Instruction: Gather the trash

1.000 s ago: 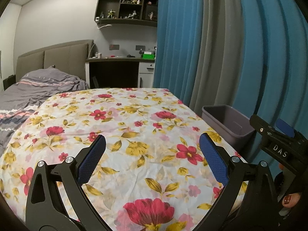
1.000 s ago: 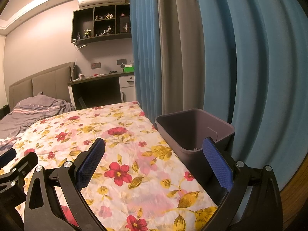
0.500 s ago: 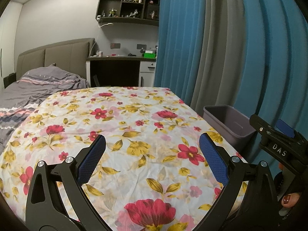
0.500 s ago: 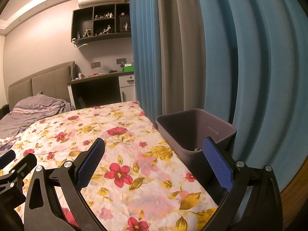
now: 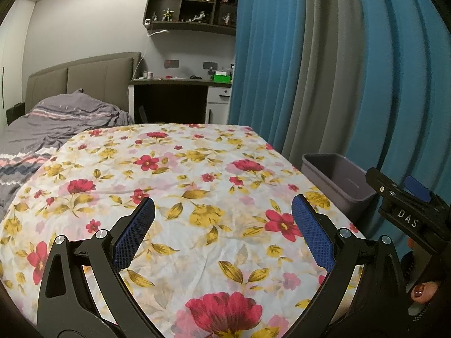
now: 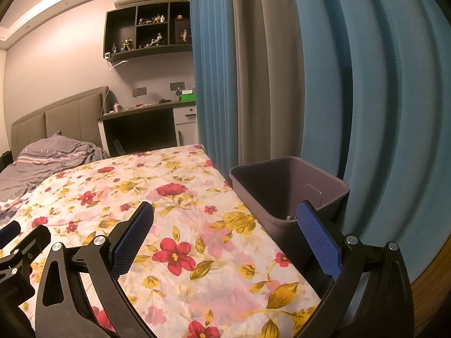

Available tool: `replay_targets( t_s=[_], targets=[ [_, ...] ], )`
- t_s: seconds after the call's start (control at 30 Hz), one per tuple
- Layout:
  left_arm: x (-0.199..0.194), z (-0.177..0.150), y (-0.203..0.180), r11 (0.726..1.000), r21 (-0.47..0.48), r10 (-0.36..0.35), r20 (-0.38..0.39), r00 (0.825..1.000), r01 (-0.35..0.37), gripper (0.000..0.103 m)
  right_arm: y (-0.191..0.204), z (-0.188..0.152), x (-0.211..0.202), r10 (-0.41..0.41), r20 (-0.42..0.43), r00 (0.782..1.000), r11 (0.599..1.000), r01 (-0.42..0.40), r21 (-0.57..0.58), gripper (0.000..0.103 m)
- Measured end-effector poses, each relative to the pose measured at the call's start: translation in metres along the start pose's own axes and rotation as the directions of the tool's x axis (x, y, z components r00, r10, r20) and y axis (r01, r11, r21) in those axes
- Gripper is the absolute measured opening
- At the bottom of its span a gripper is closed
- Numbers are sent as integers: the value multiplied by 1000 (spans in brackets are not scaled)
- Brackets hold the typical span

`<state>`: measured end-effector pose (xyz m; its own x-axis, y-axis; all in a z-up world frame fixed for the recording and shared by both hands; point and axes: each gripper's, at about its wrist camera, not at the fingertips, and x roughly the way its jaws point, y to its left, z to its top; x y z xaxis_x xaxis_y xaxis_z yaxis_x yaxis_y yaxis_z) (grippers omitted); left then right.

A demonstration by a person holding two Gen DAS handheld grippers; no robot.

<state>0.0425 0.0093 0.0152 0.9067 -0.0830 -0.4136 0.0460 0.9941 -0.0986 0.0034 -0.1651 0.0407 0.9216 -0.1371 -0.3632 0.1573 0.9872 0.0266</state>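
Grey plastic bin (image 6: 290, 188) stands beside the floral-sheeted table (image 6: 180, 219); small debris at its bottom, unidentifiable. Left gripper (image 5: 222, 217) and right gripper (image 6: 225, 225) both spread wide, empty.

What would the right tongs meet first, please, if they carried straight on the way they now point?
Probably the flowered sheet on the bed, just beside the grey bin; the open right tongs hold nothing, though depth is unclear.

The bin (image 6: 287, 194) is standing right of the floral sheet (image 5: 197, 186) (curtains (image 6: 282, 84) hanging behind it), desk (image 5: 172, 95) sitting beyond.
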Motion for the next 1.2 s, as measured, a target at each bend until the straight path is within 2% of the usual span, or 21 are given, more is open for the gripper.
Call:
replay_targets(
  t_s=[0.53,0.73,0.83,1.2],
  targets=[
    [6,-2,0,1000,2,12,-6,1000,-12,96,4,-2,4,1,-10,1000,1000,-1,0,97],
    [8,-2,1,999,-7,32,-14,999,-32,96,4,-5,6,0,-16,1000,1000,0,0,97],
    [8,0,0,997,8,71,-7,997,-71,96,5,-5,5,0,-16,1000,1000,0,0,97],
    [5,3,-4,997,22,70,-1,998,-70,96,8,-8,2,12,-14,1000,1000,-12,-6,97]
  ],
)
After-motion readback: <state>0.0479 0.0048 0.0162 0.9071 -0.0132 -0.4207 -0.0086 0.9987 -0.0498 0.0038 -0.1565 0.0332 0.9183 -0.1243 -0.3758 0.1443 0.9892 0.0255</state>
